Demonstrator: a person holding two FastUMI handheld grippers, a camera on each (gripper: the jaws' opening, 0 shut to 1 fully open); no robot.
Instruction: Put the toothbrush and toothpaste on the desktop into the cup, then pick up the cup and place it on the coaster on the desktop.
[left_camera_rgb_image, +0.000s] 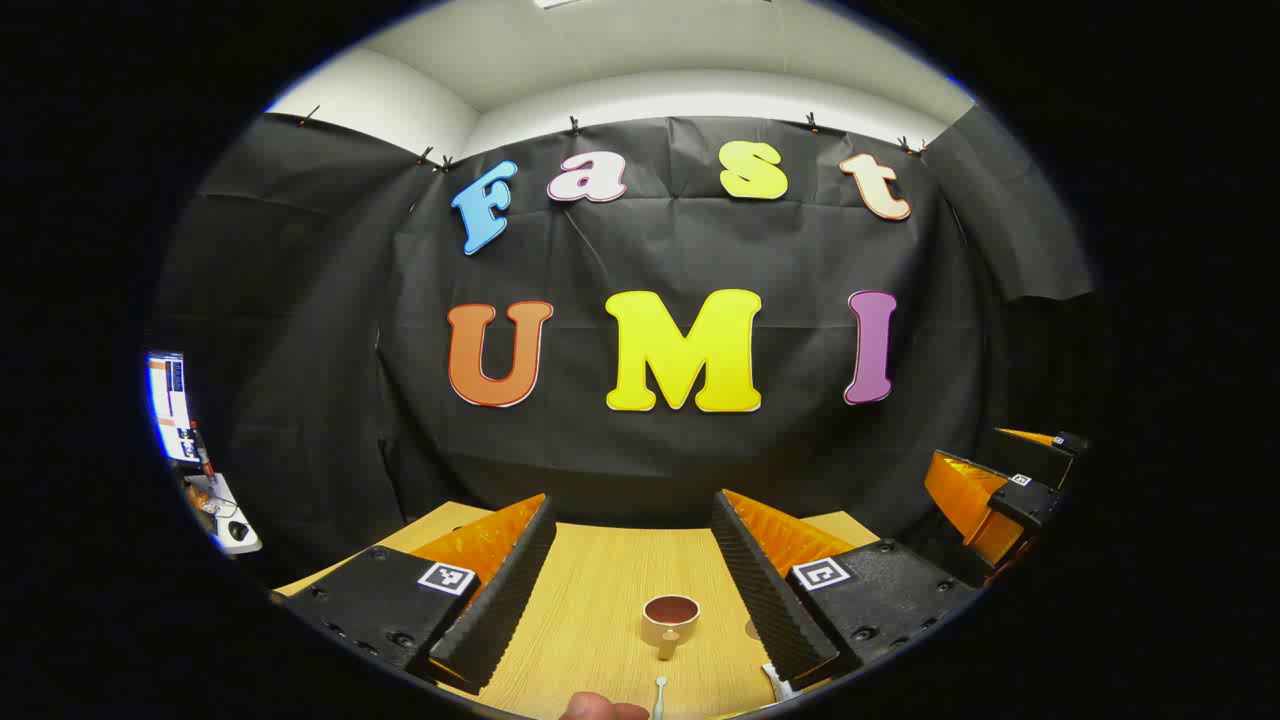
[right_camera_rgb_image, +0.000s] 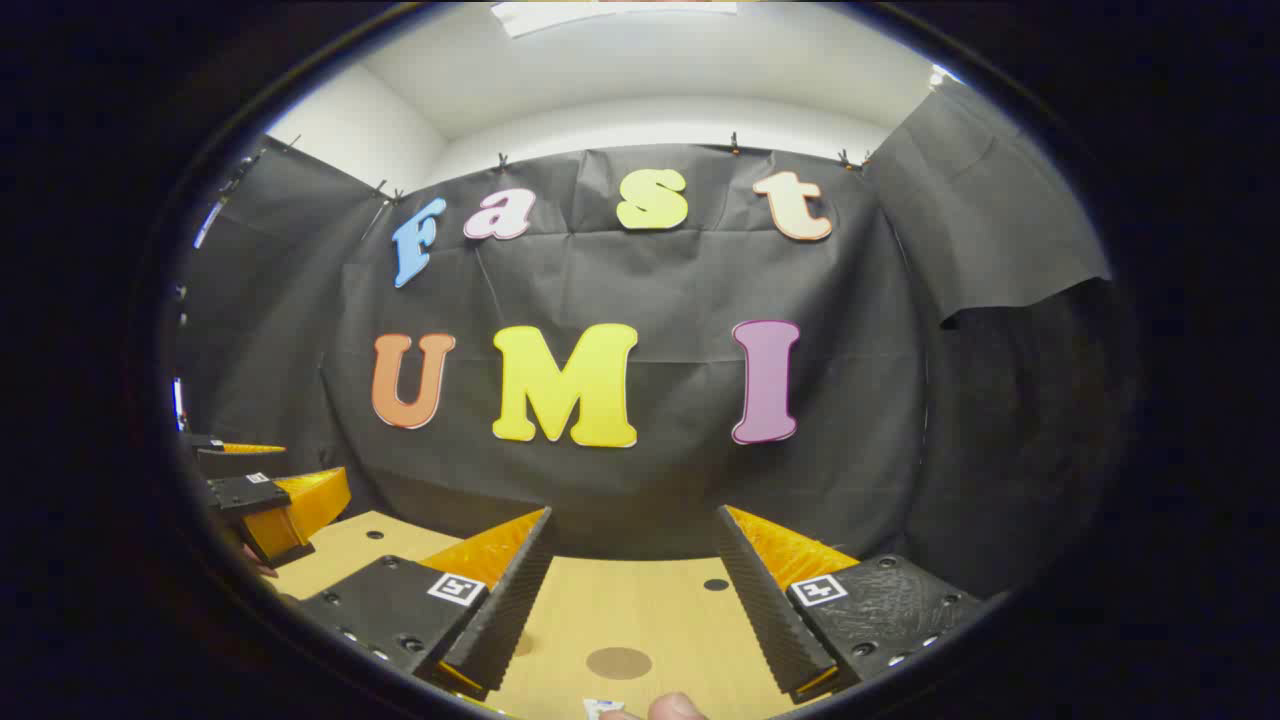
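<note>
In the left gripper view, a beige cup (left_camera_rgb_image: 670, 618) with a dark brown inside stands upright on the wooden desktop (left_camera_rgb_image: 590, 600), its handle toward me. It sits between the spread fingers of my left gripper (left_camera_rgb_image: 632, 505), which is open and touches nothing. A slim white toothbrush end (left_camera_rgb_image: 660, 690) lies just in front of the cup. A white object (left_camera_rgb_image: 776, 682), possibly the toothpaste, peeks out by the right finger. In the right gripper view, a round brown coaster (right_camera_rgb_image: 618, 662) lies flat between the open fingers of my right gripper (right_camera_rgb_image: 634, 515). A small white object (right_camera_rgb_image: 603, 708) shows at the bottom edge.
A fingertip (left_camera_rgb_image: 600, 710) shows at the bottom of the left gripper view, another fingertip (right_camera_rgb_image: 675, 706) in the right gripper view. The other gripper (left_camera_rgb_image: 1000, 490) hangs at the right; the left one (right_camera_rgb_image: 270, 500) appears at the left. A small dark hole (right_camera_rgb_image: 716, 584) marks the desktop. A side bench with a screen (left_camera_rgb_image: 170, 405) stands far left.
</note>
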